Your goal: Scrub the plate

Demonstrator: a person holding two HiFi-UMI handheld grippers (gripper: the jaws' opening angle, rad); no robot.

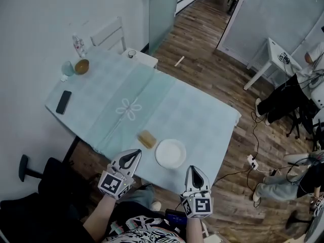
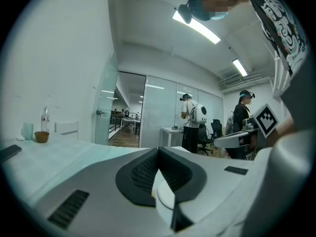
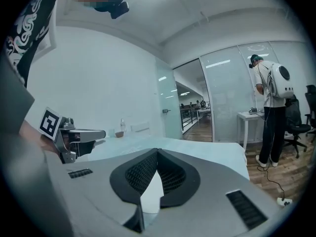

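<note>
A white round plate [image 1: 170, 153] lies near the table's front edge on the pale green cloth [image 1: 202, 115]. A tan sponge [image 1: 147, 138] rests just to its left, apart from it. My left gripper [image 1: 136, 153] hovers at the front edge, left of the plate and below the sponge, shut with nothing in it. My right gripper [image 1: 195, 169] hangs just off the front edge, right of the plate, also shut and empty. In the left gripper view the jaws meet at the tip [image 2: 158, 150], and the plate [image 2: 165, 197] shows through the gap under it. The right gripper [image 3: 157, 153] has its jaws together too.
At the table's far left stand a clear bottle [image 1: 78, 45], a brown bowl [image 1: 81, 66] and a pale cup [image 1: 68, 68]; a black phone [image 1: 64, 102] lies nearer. A white chair [image 1: 109, 34] sits behind. People, a small white table [image 1: 276, 57] and floor cables [image 1: 251, 161] are at right.
</note>
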